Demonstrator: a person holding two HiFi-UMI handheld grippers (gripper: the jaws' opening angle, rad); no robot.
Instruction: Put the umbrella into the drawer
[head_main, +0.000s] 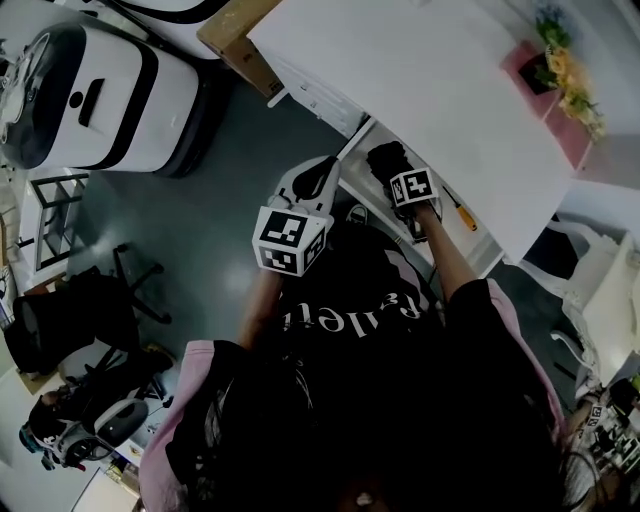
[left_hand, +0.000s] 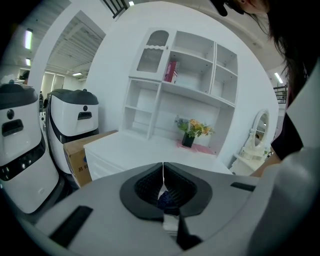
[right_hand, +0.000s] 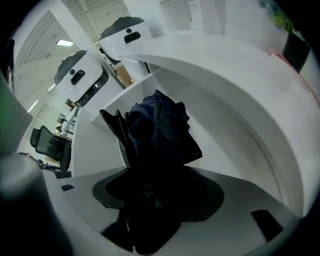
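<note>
A folded dark navy umbrella (right_hand: 160, 130) stands up between the jaws of my right gripper (right_hand: 152, 172), which is shut on its lower end. It hangs over the open white drawer (right_hand: 235, 145) under the desk top (right_hand: 215, 55). From the head view, the right gripper (head_main: 393, 168) and the umbrella (head_main: 382, 158) are at the drawer's (head_main: 480, 255) near end. My left gripper (head_main: 325, 168) is beside it on the left, jaws shut. In the left gripper view the left gripper (left_hand: 163, 167) has its tips touching, with a small dark blue scrap behind them.
A white desk (head_main: 430, 90) carries a flower pot on a pink mat (head_main: 560, 65). A white shelf unit (left_hand: 185, 85) rises behind it. White machines (head_main: 100, 90) and a cardboard box (head_main: 235, 40) stand to the left. A small orange item (head_main: 462, 212) lies in the drawer.
</note>
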